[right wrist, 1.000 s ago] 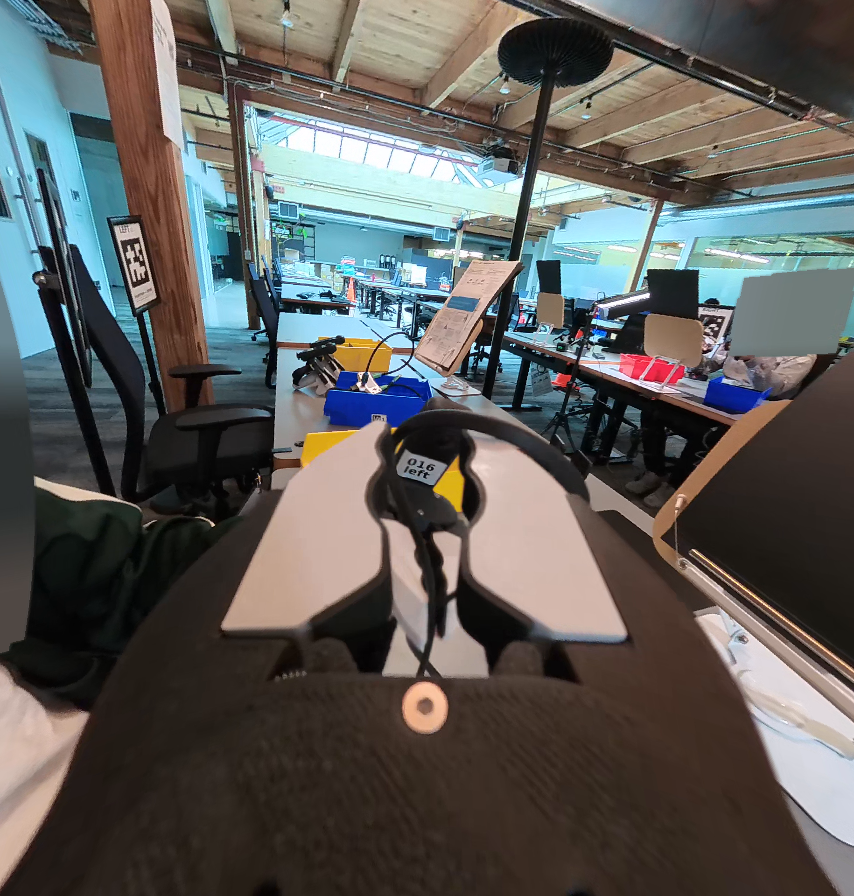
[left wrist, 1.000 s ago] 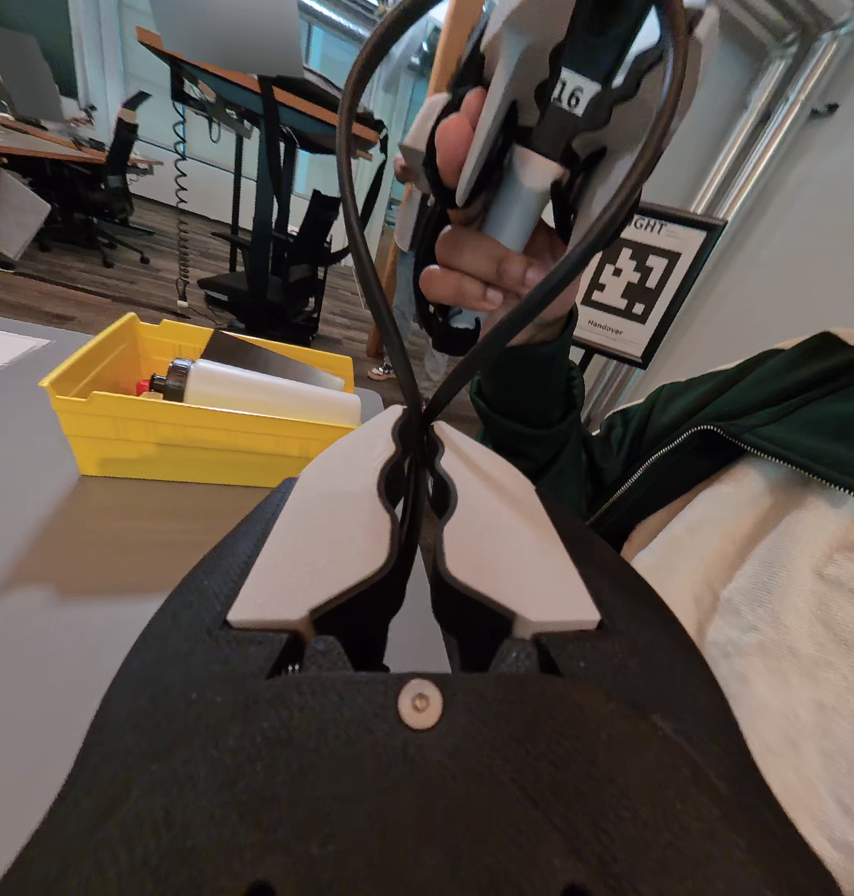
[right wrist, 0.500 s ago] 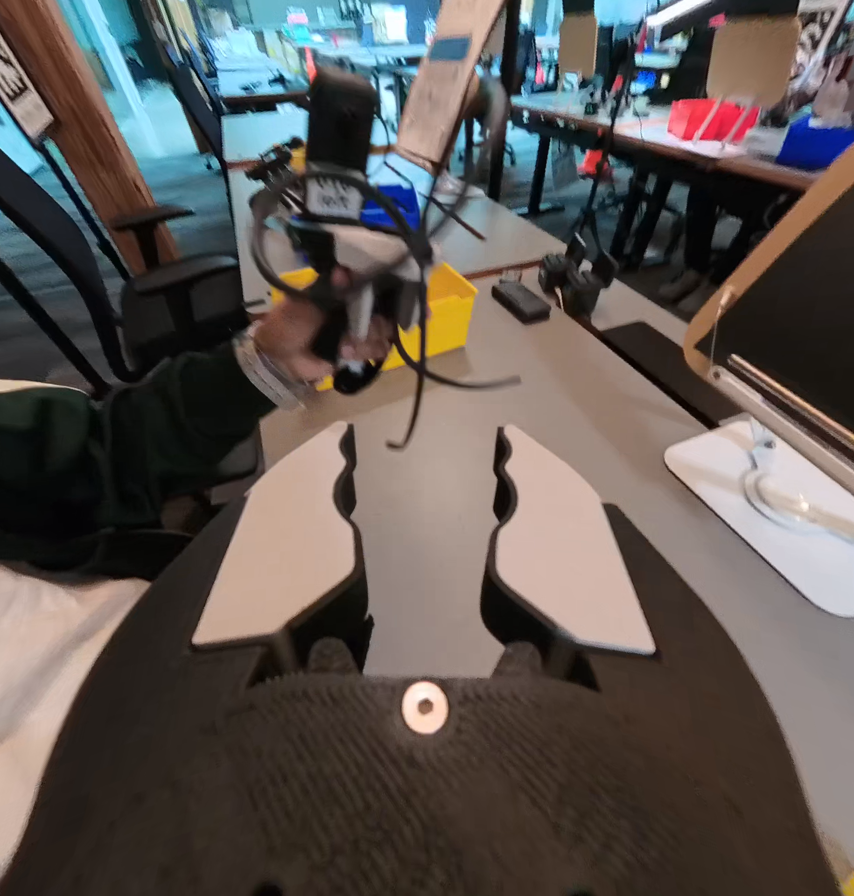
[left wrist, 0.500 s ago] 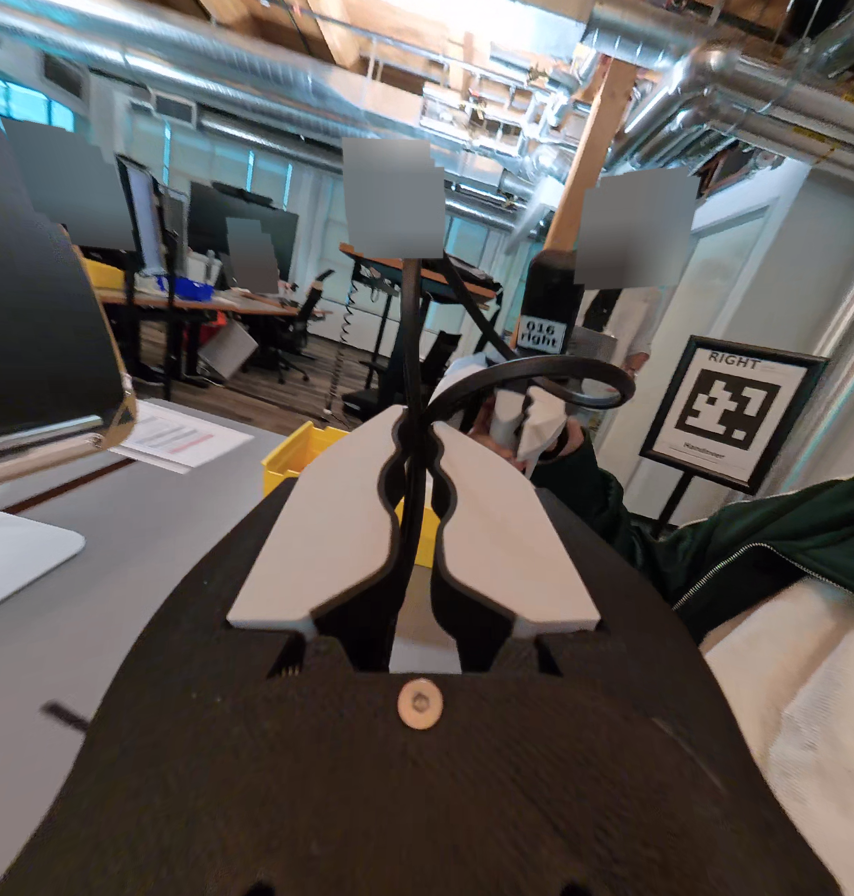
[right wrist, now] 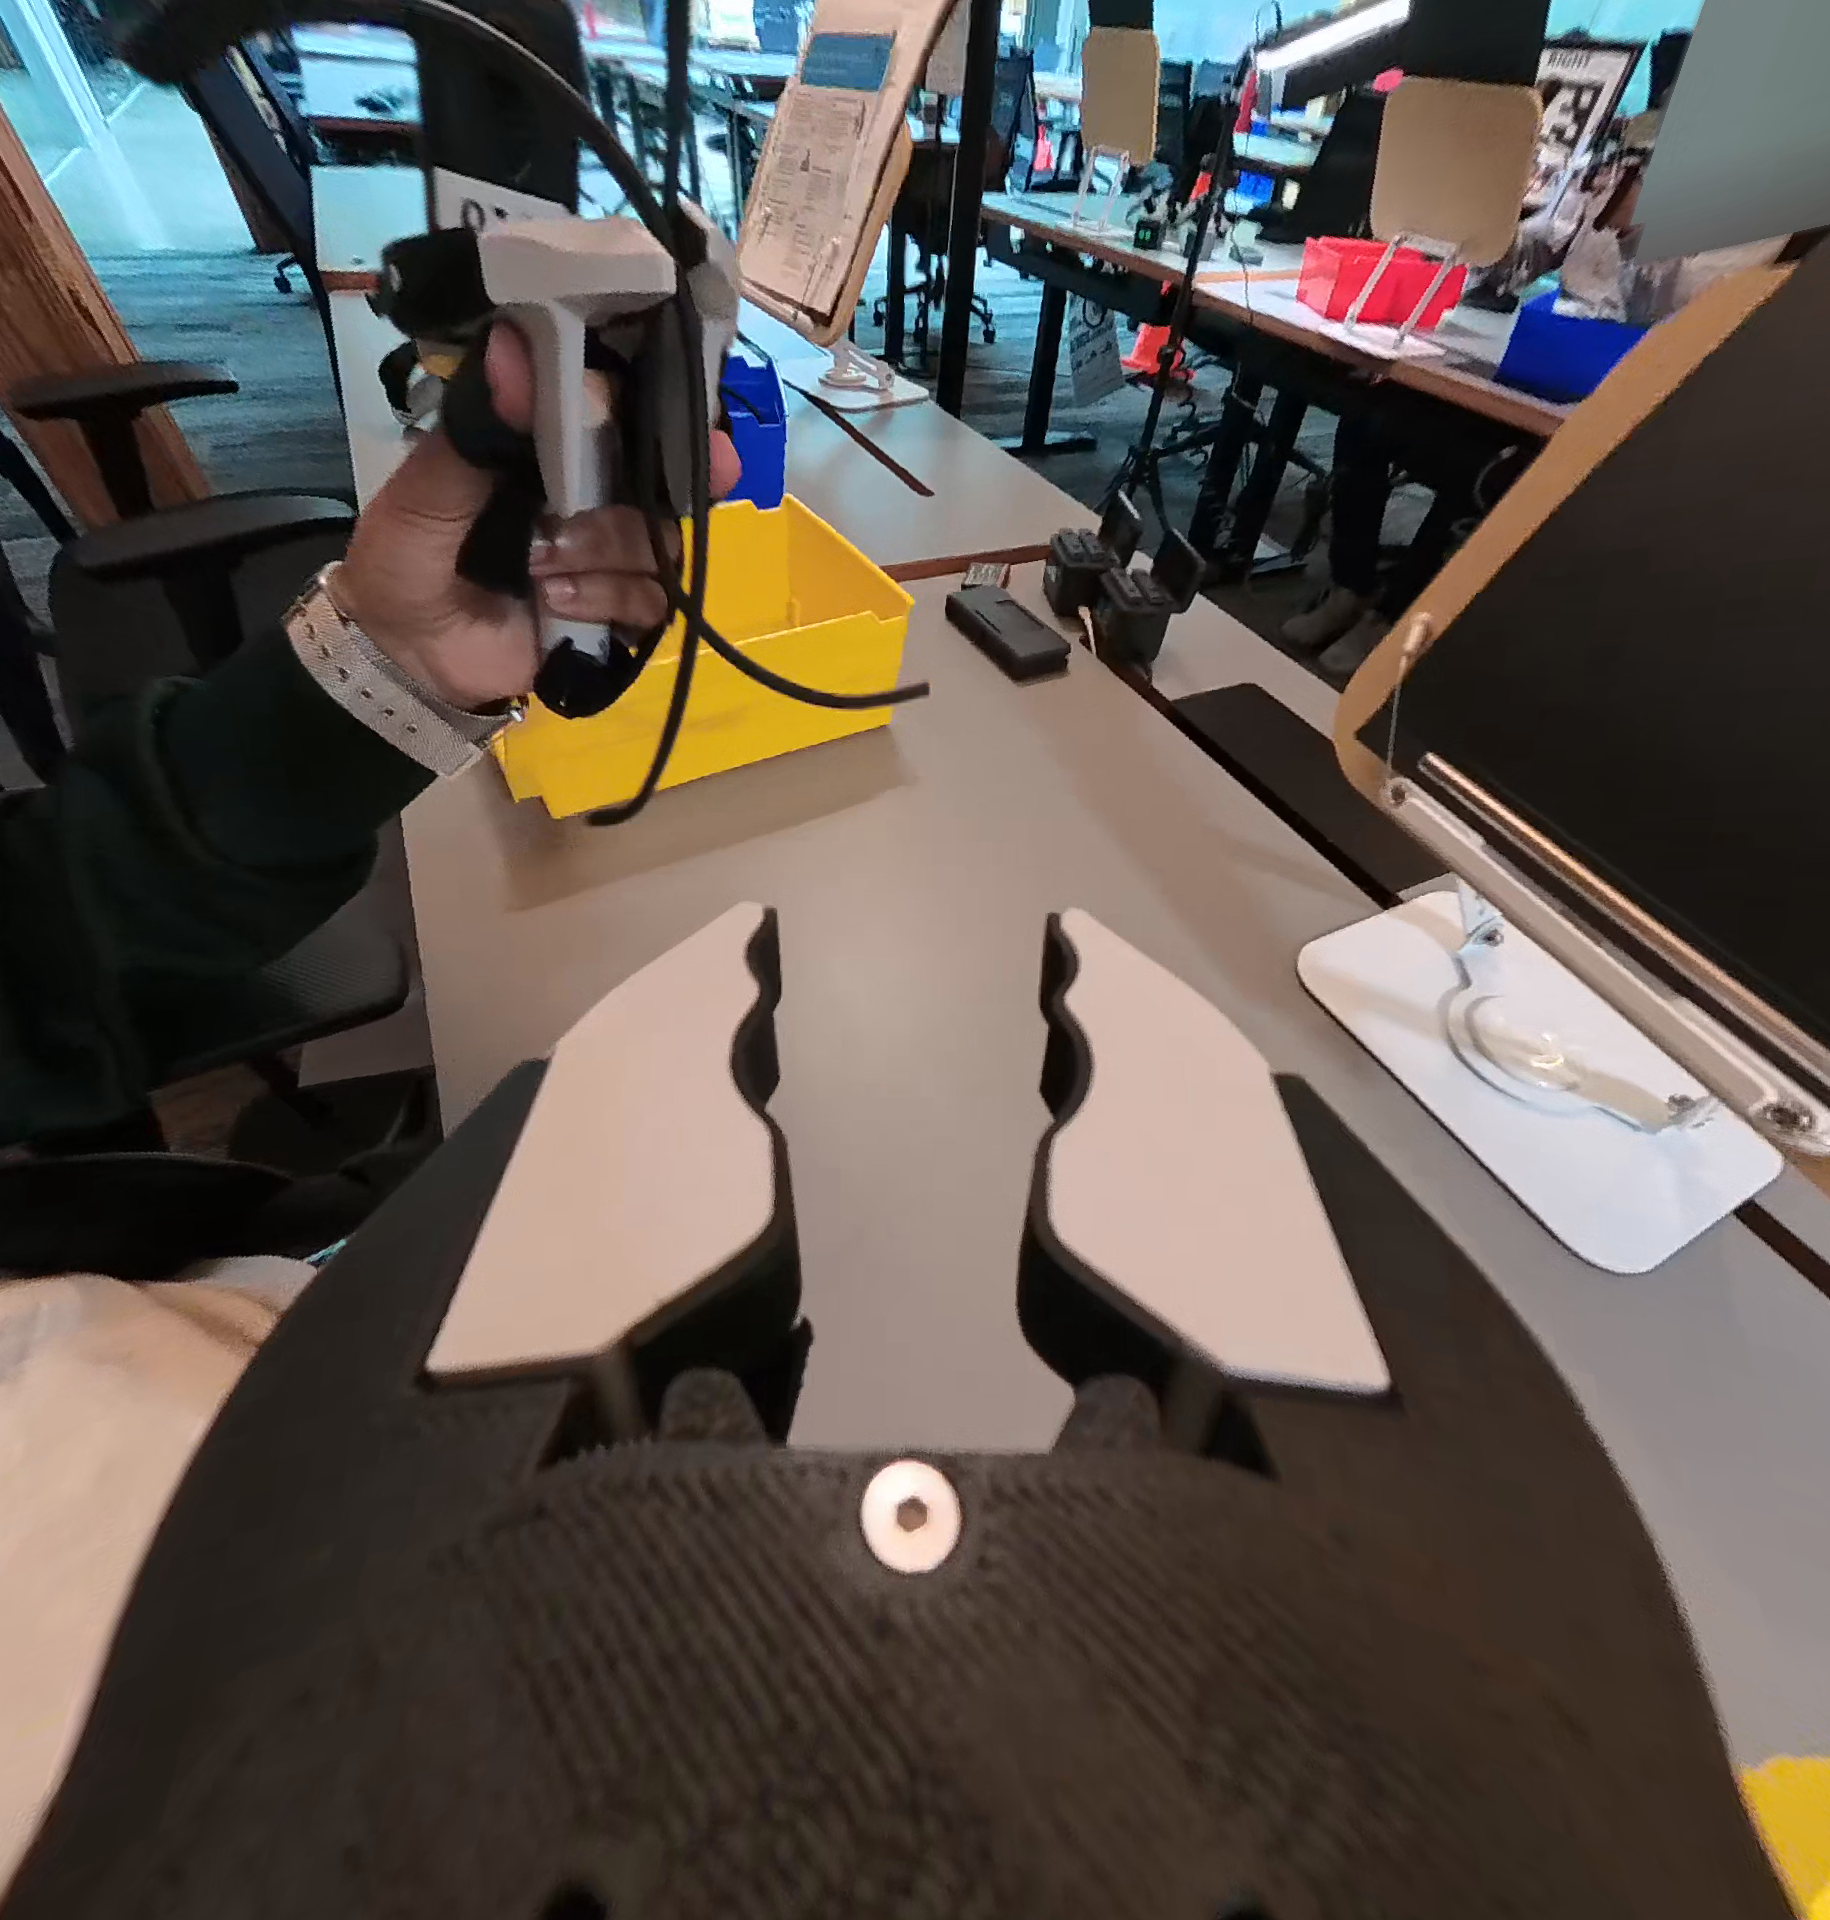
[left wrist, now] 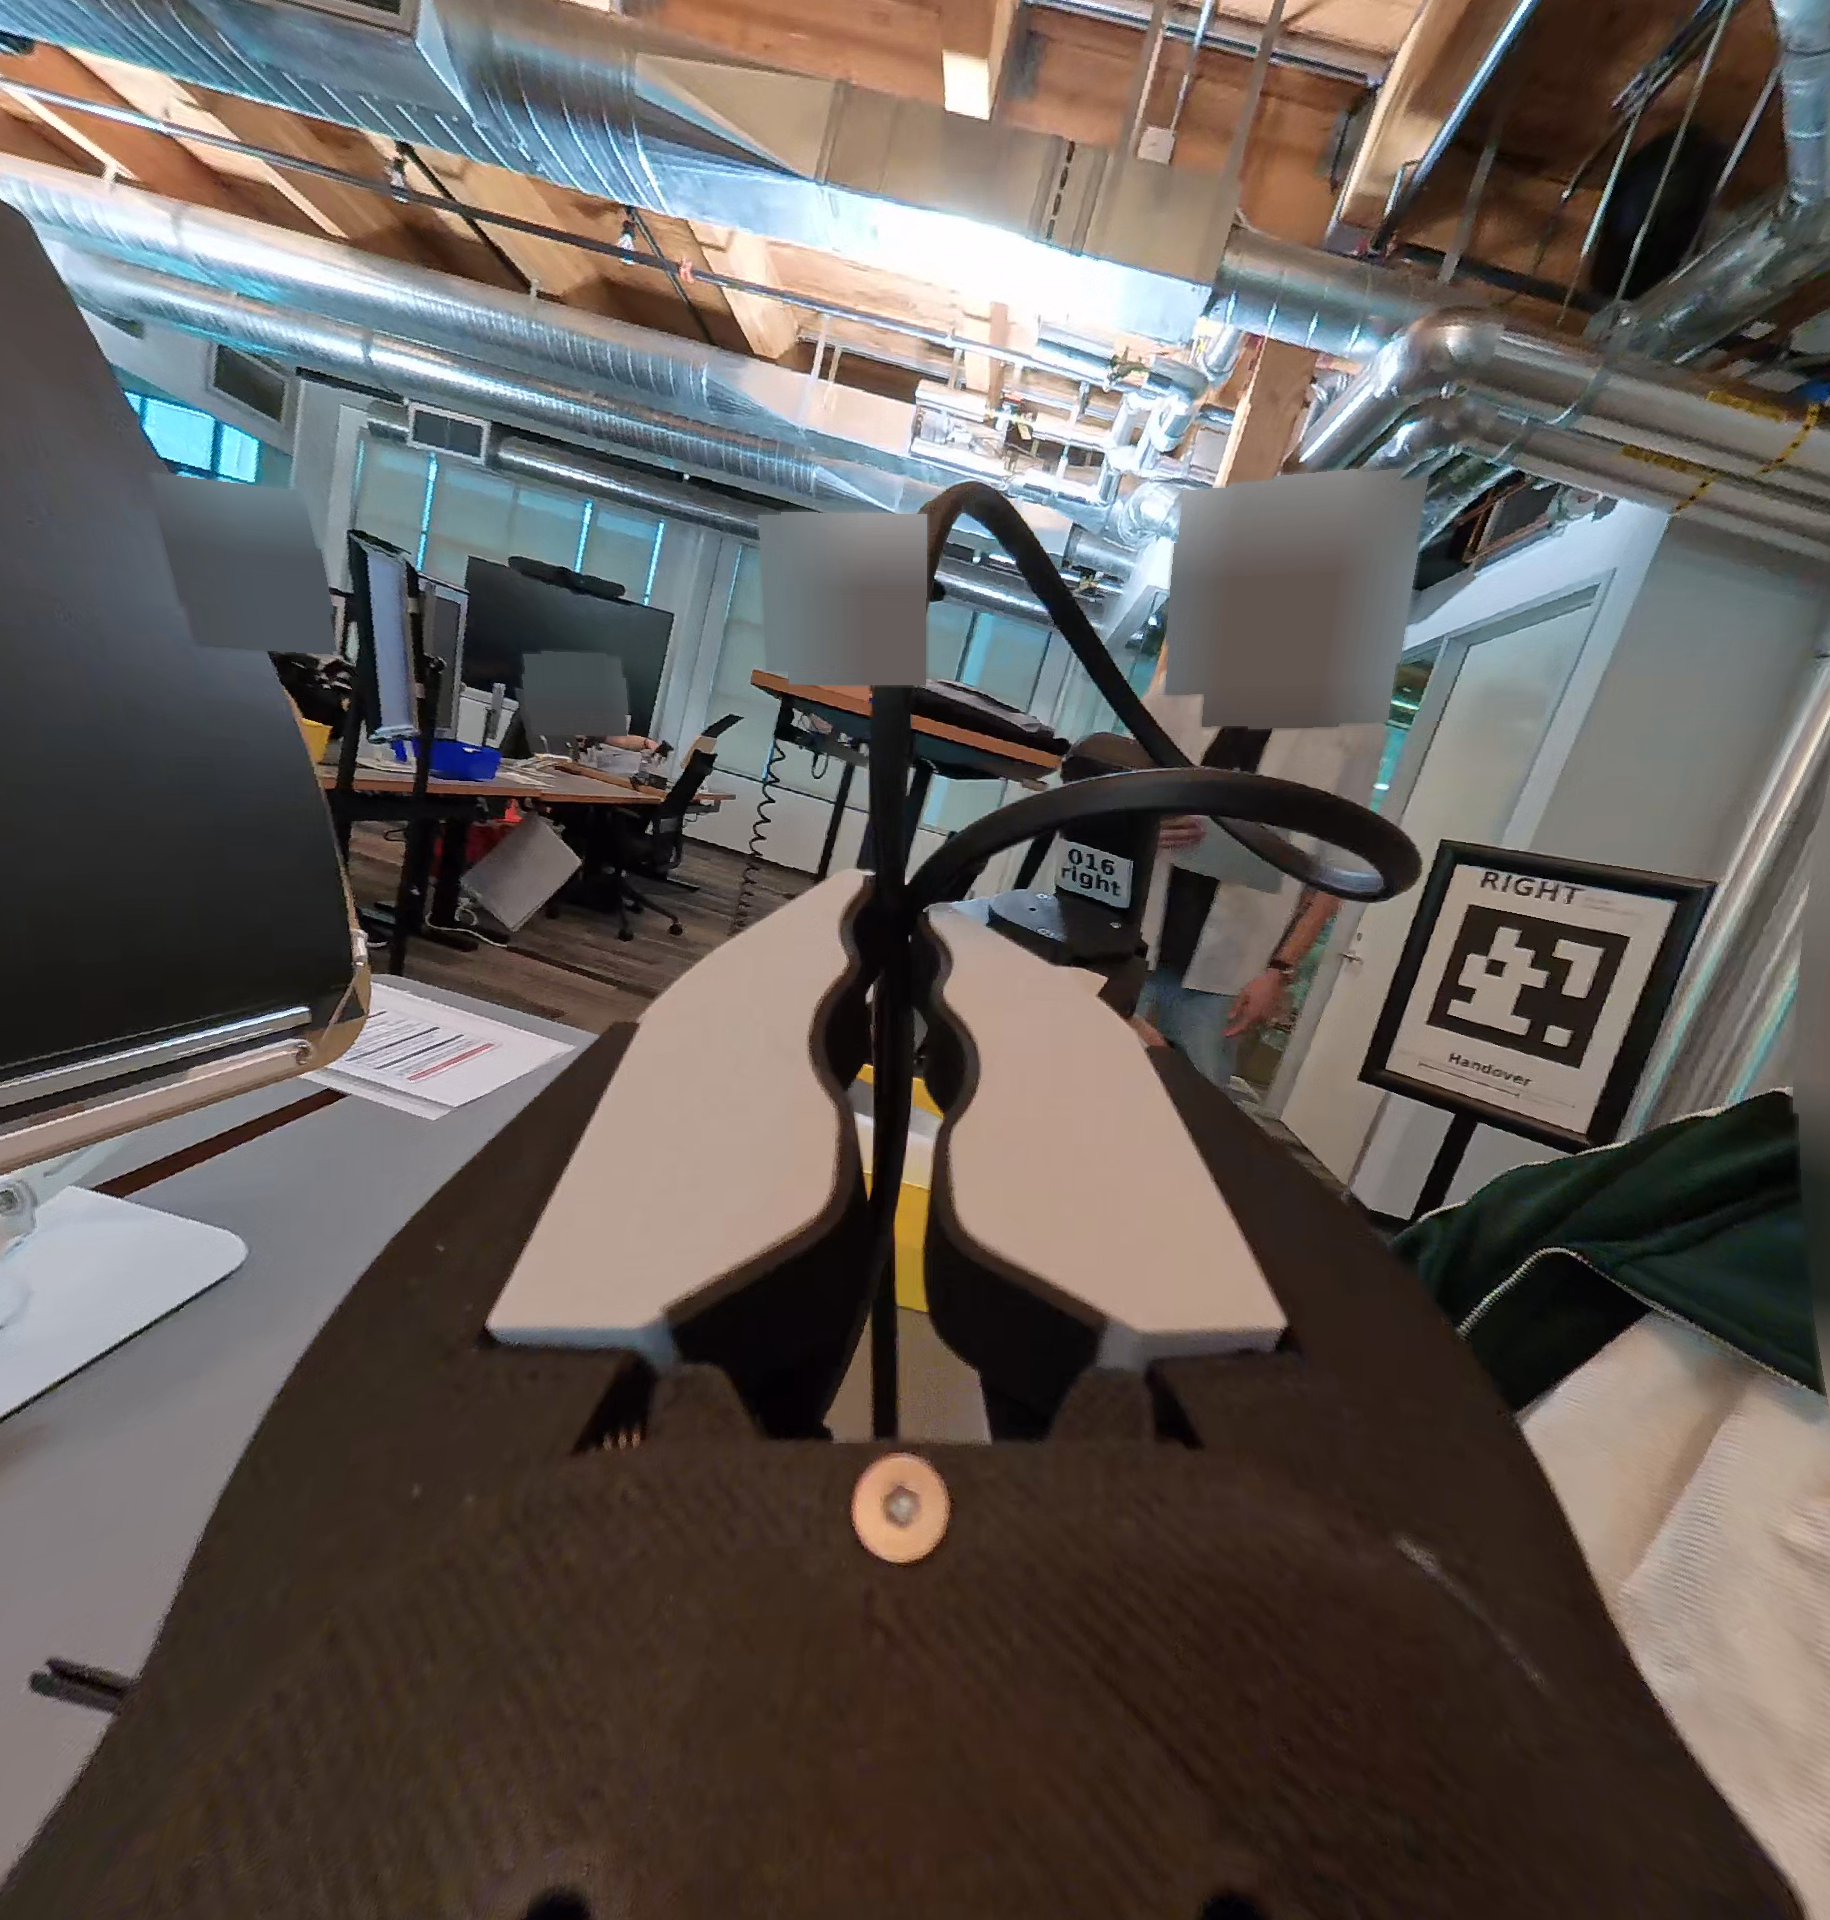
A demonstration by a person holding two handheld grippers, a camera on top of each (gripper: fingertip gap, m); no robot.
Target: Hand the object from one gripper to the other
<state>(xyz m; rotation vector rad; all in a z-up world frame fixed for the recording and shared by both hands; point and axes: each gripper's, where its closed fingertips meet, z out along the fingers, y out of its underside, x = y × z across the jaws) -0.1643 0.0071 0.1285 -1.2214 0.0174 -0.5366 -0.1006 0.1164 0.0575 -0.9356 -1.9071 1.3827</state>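
A black flexible cord point(left wrist: 1150, 805) is pinched between the fingers of my left gripper point(left wrist: 895, 935), which is shut on it. The cord loops up and to the right above the tips. In the right wrist view the same cord point(right wrist: 682, 582) hangs from the left gripper point(right wrist: 589, 343), held up in a hand at upper left, with its loose ends dangling over the yellow bin. My right gripper point(right wrist: 911, 935) is open and empty, low over the grey table point(right wrist: 994, 810), well apart from the cord. The right gripper's body point(left wrist: 1087, 894) shows behind the left fingers.
A yellow bin point(right wrist: 786, 623) stands on the table under the held cord. A monitor on a white stand point(right wrist: 1534, 1070) is at the right, with small black devices point(right wrist: 1004, 623) beyond. A paper sheet point(left wrist: 423, 1049) lies on the table. A framed marker sign point(left wrist: 1524, 987) stands at right. The gap from one gripper's tips to the other's is roughly 15 cm.
The right gripper let go of the cord, opened, and drew back and down toward the table. The left gripper stayed shut on the cord and lifted with it.
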